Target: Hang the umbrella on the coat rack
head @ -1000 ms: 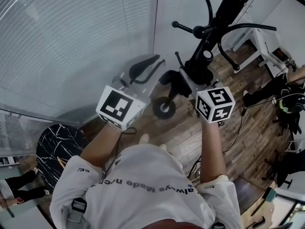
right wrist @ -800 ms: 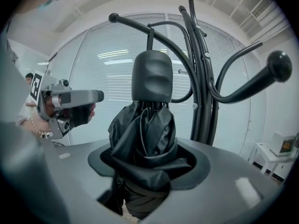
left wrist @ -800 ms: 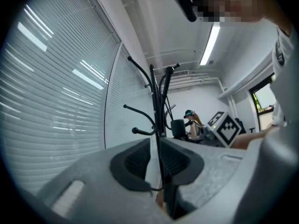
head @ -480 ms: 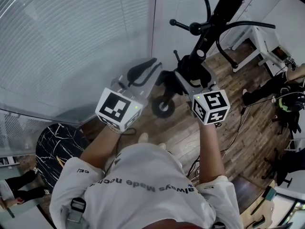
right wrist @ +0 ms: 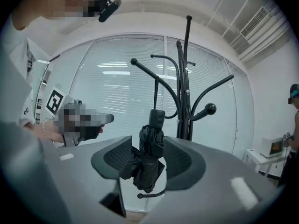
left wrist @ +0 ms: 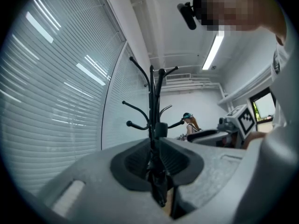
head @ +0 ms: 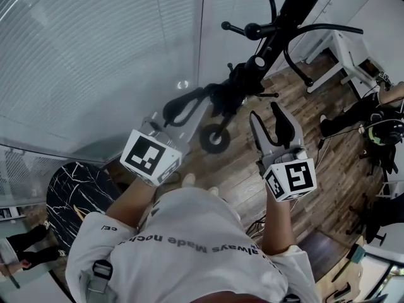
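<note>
A black folded umbrella [head: 228,93] [right wrist: 149,153] hangs, handle up, at the black coat rack [head: 278,33] [right wrist: 184,101], beside a knobbed peg; what carries it is hidden. My right gripper [head: 265,110] [right wrist: 148,141] stands back from it. Its jaws are apart and closing, with nothing between them. My left gripper [head: 203,93] [left wrist: 157,146] points at the umbrella from the left, close by; the right gripper view shows a gap between the two. Its jaws stand a narrow slit apart, and the umbrella [left wrist: 158,181] and rack pole [left wrist: 152,101] show through the slit.
The rack's round base [head: 216,139] sits on the wood floor beside a wall of white blinds [head: 95,55]. A white table [head: 344,55] and seated people [head: 372,122] are at the right. A dark marble round table [head: 76,194] is at lower left. Cables [head: 315,163] trail on the floor.
The right gripper has let go of the umbrella at the rack and pulled back toward me, its jaws now apart. The umbrella stays on the rack. The left gripper drew back slightly.
</note>
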